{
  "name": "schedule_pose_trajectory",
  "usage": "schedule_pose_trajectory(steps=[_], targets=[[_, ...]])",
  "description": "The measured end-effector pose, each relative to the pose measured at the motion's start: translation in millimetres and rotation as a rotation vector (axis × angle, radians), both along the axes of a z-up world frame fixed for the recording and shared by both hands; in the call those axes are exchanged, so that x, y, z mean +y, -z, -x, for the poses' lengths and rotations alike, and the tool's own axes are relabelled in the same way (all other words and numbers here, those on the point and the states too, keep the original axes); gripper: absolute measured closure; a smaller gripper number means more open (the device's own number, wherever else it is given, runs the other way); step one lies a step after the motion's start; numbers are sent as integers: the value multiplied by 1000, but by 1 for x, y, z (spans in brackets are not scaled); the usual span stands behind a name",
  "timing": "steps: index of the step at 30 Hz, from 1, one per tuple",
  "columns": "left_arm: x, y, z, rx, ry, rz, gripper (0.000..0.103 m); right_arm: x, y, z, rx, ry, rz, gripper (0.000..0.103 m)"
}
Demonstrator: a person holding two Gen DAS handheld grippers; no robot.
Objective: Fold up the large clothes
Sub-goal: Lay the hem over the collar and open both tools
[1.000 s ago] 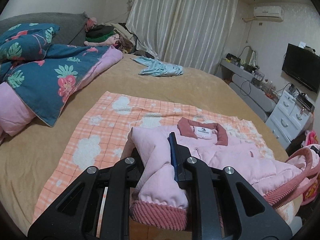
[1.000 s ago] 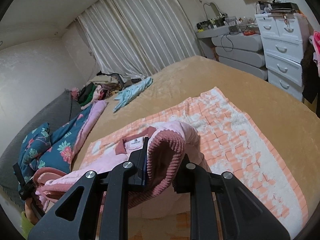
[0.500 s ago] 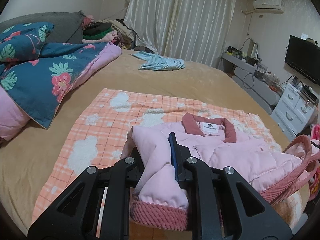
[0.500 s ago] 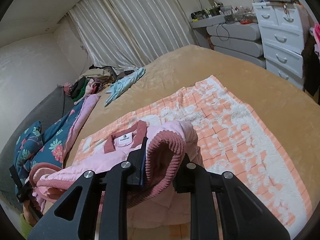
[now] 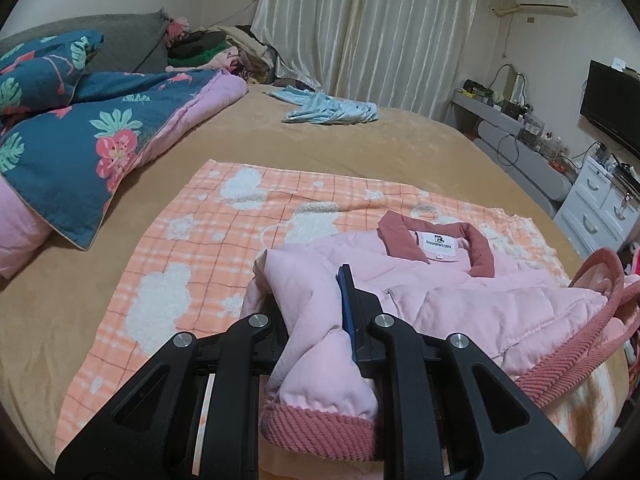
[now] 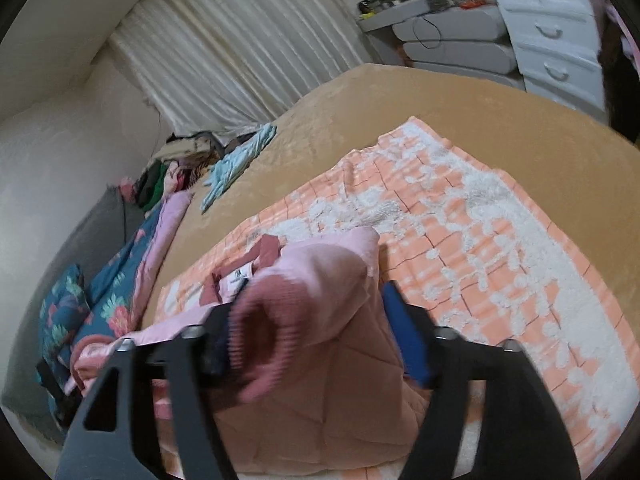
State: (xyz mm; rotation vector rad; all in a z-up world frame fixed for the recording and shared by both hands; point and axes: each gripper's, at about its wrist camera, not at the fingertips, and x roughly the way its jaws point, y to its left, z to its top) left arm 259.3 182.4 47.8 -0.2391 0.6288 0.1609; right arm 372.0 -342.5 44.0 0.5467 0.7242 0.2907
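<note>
Left gripper: clenched on pink padded jacket at ribbed cuff, same grip as a second ago. Right gripper: was clamped on other cuff; jaws now opening, sleeve lies loose between them, pads off fabric. Jacket spread ahead of both claws, collar at far end, on orange checked blanket over bed. Judgement: right sleeve fold being set down; left sleeve release pending.

Floral quilt, blue garment, curtains, drawers.
</note>
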Motion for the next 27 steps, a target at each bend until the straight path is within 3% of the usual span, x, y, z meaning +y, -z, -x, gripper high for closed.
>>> schedule_pose_trajectory(steps=[3,8,12,16,19,22,26,27], targets=[[-1,1,-1,-6,4,-7,92,-7,1,2,-18,-14,-51,30],[0,4,-3,-1,1,3,92,-24,-20,29,-204,-5,-144,11],[-1,5,-5,-2,2,4,92,-39,-26,53,-312,-5,-179,4],[1,6,-10,-1,-3,17,91,-31,-6,46,-214,-15,-40,4],[-1,4,-11,-8,-1,24,87,-10,27,32,-65,-44,108,4],[-5,0,-11,-14,12,24,75,10,56,22,10,-76,165,5],[-13,-12,-6,-50,49,35,38,27,79,20,44,-99,184,5],[-16,-17,-4,-62,58,28,35,29,80,20,42,-102,188,5]])
